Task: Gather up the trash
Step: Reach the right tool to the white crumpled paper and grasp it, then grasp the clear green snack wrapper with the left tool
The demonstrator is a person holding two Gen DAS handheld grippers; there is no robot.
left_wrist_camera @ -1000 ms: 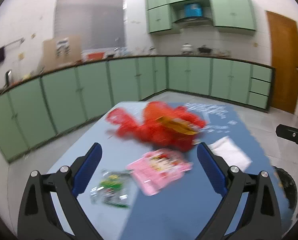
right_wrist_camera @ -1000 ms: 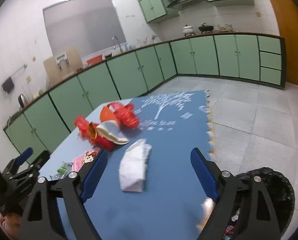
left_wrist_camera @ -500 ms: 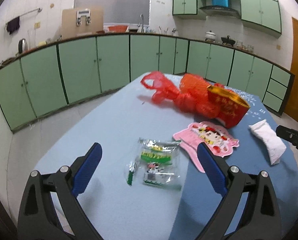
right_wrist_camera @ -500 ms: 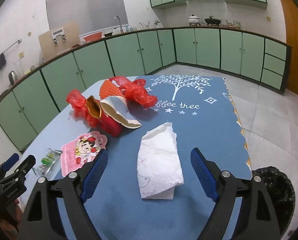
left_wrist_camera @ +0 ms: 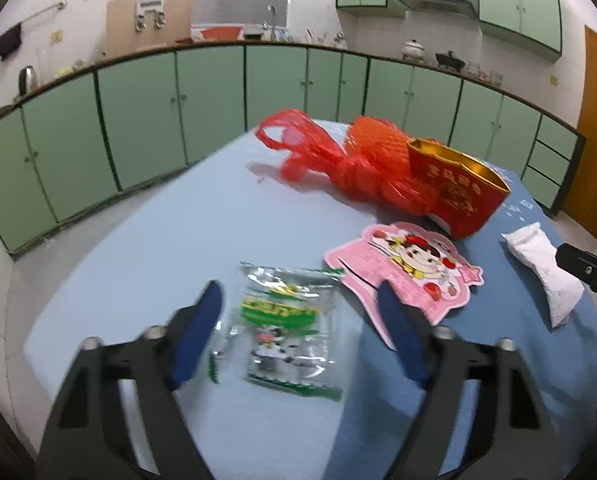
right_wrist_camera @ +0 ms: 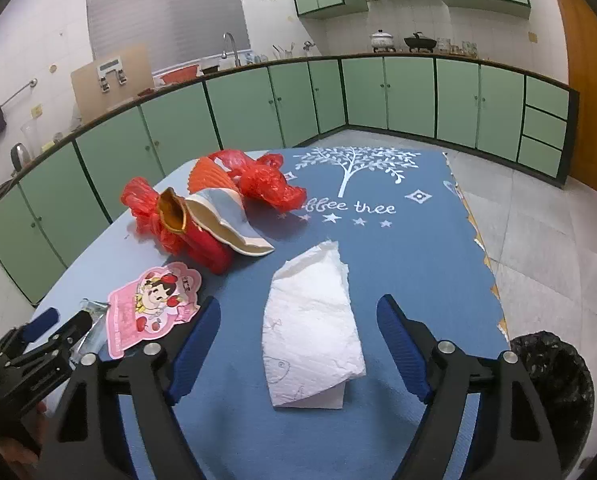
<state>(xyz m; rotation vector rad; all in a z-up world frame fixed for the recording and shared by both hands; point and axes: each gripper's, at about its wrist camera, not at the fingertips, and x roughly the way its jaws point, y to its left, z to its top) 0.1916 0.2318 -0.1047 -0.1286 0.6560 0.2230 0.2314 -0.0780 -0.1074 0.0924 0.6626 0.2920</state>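
Clear green-printed wrapper (left_wrist_camera: 288, 326) flat on table (left_wrist_camera: 178, 240), long axis running away from left gripper (left_wrist_camera: 298, 336), lying between its pads. Jaws just been closing, not yet pinching. White tissue (right_wrist_camera: 310, 332) likewise between right gripper (right_wrist_camera: 298, 344) pads, jaws wide, nothing held. Bin (right_wrist_camera: 554, 384) at right.

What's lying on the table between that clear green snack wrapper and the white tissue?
The pink cartoon wrapper lies between the green wrapper and the tissue, clearest in the left wrist view.
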